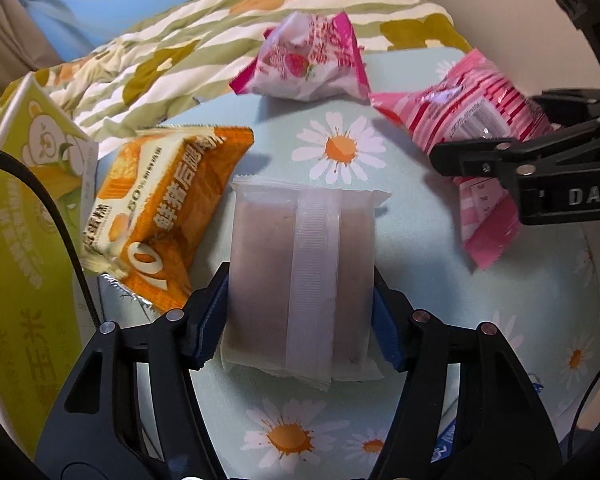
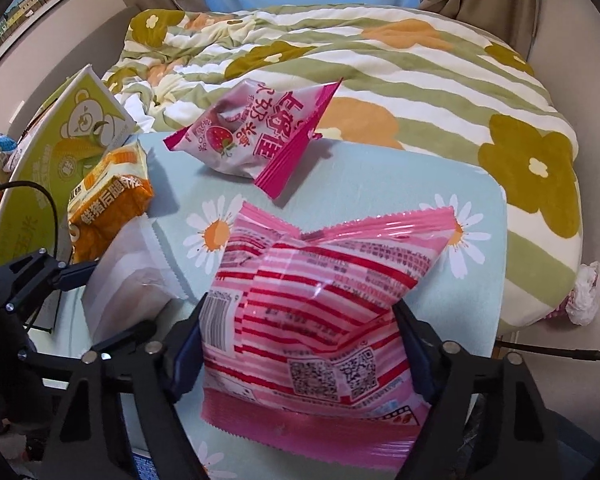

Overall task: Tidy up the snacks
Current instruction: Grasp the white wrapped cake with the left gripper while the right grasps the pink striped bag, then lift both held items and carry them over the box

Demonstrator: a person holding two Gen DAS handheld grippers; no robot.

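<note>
Two packets were pinched in our jaws, the left gripper point(image 1: 300, 320) on the frosted packet point(image 1: 300, 280), the right gripper point(image 2: 300, 348) on the pink striped packet point(image 2: 316, 320), so lifting both toward the green box point(image 1: 24, 240) seemed next.

Left gripper point(image 1: 300, 308): points steeply down at the daisy-print cloth point(image 1: 380, 240), blue pads pressed on both long sides of the frosted white packet point(image 1: 300, 280).
Right gripper point(image 2: 300, 344): points steeply down over the same cloth, to the right of the left gripper; jaws stand against both sides of the pink striped packet point(image 2: 312, 312), whose film puckers between them.
Right gripper in the left wrist view point(image 1: 500, 152): black fingers reach in from the right edge above the cloth.
</note>
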